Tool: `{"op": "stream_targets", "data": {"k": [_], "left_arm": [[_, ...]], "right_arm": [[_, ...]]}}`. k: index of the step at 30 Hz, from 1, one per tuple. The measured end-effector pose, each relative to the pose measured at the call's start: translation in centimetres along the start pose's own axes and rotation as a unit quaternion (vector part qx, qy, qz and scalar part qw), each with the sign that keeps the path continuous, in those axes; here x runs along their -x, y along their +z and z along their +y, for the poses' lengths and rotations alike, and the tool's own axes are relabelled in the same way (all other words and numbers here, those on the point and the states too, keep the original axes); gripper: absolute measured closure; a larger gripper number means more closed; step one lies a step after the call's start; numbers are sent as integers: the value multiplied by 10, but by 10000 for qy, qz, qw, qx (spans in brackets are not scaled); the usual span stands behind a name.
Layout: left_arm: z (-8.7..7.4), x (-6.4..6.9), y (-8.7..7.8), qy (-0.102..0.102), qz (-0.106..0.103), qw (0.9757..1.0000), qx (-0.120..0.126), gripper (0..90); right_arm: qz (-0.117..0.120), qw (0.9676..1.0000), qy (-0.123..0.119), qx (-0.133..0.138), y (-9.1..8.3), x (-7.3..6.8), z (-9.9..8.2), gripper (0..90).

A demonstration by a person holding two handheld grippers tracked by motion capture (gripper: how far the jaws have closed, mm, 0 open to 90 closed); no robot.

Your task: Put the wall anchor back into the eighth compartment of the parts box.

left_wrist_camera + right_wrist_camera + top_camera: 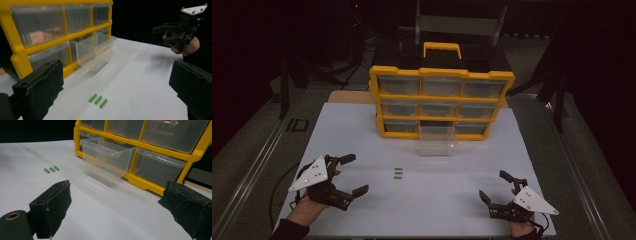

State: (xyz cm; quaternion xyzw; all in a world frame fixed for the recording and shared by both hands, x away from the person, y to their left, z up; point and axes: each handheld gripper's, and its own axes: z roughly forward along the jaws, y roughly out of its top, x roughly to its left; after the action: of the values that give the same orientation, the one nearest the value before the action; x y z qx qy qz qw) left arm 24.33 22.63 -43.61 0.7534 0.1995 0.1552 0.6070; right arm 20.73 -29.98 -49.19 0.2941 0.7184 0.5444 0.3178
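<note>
A: We start with the table (pixel 362 130), white and broad. At its far middle stands the yellow organiser (pixel 441 102), three rows of clear drawers in a yellow frame, with a handle on top.

B: And the pulled drawer (pixel 438 141)? We see it slid out of the bottom row's middle slot, empty, its front end towards us.

A: Yes, clear plastic, thin-walled. We judge it light and stiff but slippery, so it may skate on the table if nudged.

B: Then our left tongs (pixel 351 176) at the near left corner, and our right tongs (pixel 498 189) at the near right. Both are spread wide, nothing between the jaws, and both rest well apart from everything.

A: Smallest last: the three green pieces (pixel 398 173), short rods lying side by side, near the middle of the table, between us and the drawer. In the left gripper view they lie just ahead of the jaws (pixel 98 100).

B: How will they handle?

A: We think they are very light and hard, and being round they could roll or squirt out of a pinch. We would take one at a time, across its middle, jaws closing on the long sides, starting with an outer rod so the neighbours stay put.
</note>
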Motion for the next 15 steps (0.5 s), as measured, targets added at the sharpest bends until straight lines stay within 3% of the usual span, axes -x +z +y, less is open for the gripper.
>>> {"op": "stream_targets", "data": {"k": [6,10,15], "left_arm": [[17,-4,7,200,-270,9994,-52,0],[33,-7,19,270,-751,9966,-213,0],[44,-11,33,359,-943,9941,-393,0]], "right_arm": [[17,10000,1,3,0,-1,1,80],[46,10000,8,-1,1,-2,1,80],[88,10000,0,18,1,-2,2,80]]}}
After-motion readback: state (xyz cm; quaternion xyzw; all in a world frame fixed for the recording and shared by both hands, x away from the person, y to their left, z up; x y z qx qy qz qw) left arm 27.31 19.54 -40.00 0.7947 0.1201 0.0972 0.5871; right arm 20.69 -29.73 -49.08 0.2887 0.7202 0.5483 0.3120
